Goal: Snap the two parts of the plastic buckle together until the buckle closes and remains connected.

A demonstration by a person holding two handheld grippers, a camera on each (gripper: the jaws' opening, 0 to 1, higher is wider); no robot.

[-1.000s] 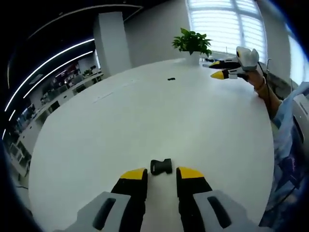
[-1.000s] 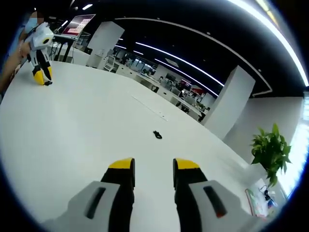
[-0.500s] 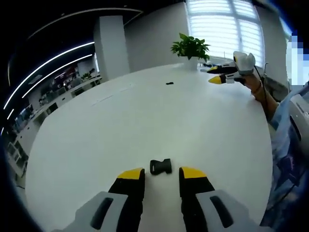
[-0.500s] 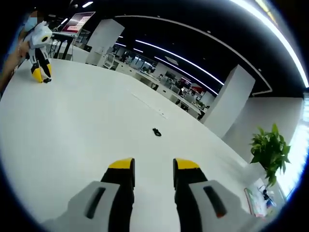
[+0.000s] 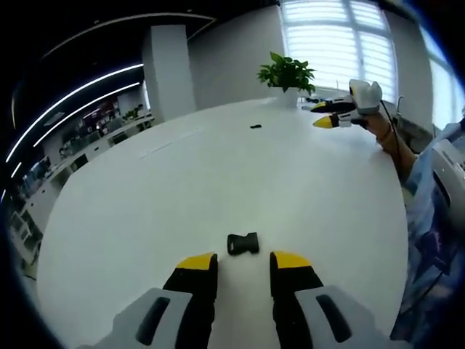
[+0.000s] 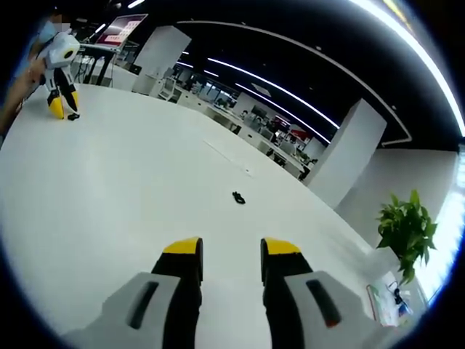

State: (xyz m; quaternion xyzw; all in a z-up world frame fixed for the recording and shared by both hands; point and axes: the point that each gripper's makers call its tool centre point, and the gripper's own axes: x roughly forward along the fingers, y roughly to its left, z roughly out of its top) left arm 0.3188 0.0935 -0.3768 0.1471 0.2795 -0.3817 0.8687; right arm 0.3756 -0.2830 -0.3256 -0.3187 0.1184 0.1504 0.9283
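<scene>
One black buckle part (image 5: 242, 243) lies on the white table (image 5: 218, 174), just ahead of my left gripper (image 5: 243, 262), whose yellow-tipped jaws stand open and apart from it. The second, smaller black buckle part (image 5: 256, 126) lies far across the table. In the right gripper view that part (image 6: 237, 197) sits well ahead of my open right gripper (image 6: 231, 249). The right gripper (image 5: 320, 115) hovers open at the table's far right, held by a hand. The left gripper (image 6: 62, 109) appears far left, beside the first buckle part (image 6: 73, 116).
A potted green plant (image 5: 288, 73) stands at the table's far edge near the windows. A person's arm and sleeve (image 5: 429, 182) run along the right side. Office desks (image 6: 254, 134) and a white pillar (image 6: 345, 156) lie beyond the table.
Both views have shifted slightly with the hands. The two buckle parts lie where they were, and both grippers stay open.
</scene>
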